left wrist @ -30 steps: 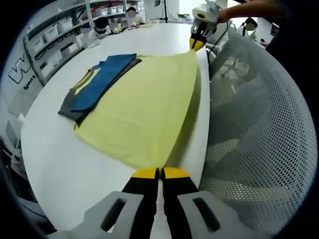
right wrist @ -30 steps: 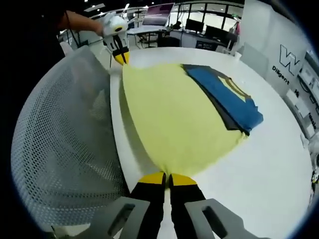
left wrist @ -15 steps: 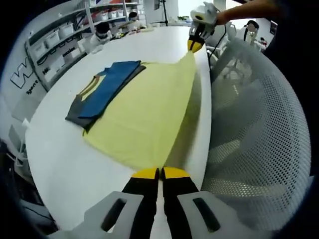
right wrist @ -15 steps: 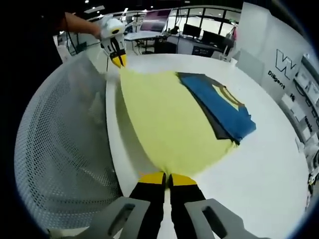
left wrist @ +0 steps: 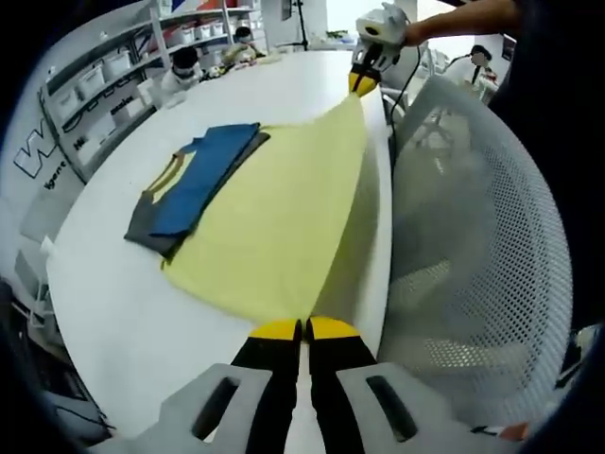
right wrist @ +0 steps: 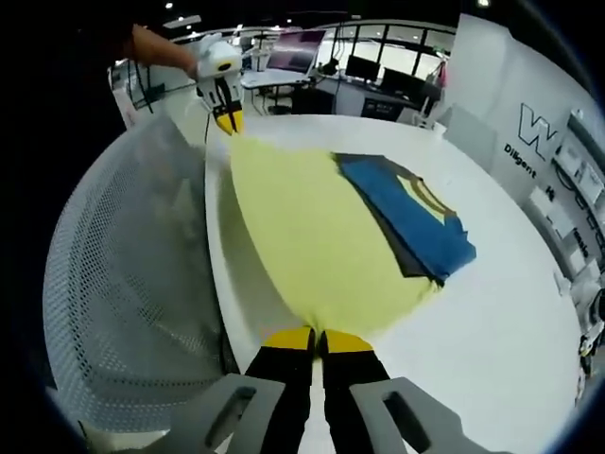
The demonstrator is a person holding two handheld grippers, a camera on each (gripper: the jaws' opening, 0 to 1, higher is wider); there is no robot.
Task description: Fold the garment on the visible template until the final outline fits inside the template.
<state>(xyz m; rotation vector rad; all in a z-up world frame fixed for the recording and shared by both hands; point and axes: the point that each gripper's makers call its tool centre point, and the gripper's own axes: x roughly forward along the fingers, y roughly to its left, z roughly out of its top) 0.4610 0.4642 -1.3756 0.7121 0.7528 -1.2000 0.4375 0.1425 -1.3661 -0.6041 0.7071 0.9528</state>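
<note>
In the left gripper view, the left gripper [left wrist: 302,328] sits at 6 o'clock with its yellow-tipped jaws clenched on one corner of the yellow garment [left wrist: 274,218]. The cloth is stretched taut from there up to 12 o'clock, where the right gripper [left wrist: 364,80], held by a person's hand, grips the far corner. The garment's blue and grey upper part [left wrist: 194,184] lies folded on the white table [left wrist: 113,303] toward 10 o'clock. A white mesh chair [left wrist: 473,246] stands at 3 o'clock, just beside the table edge. Any template under the cloth is hard to make out. In the right gripper view, the right gripper [right wrist: 317,339] is likewise pinched shut on the garment's near corner.
</note>
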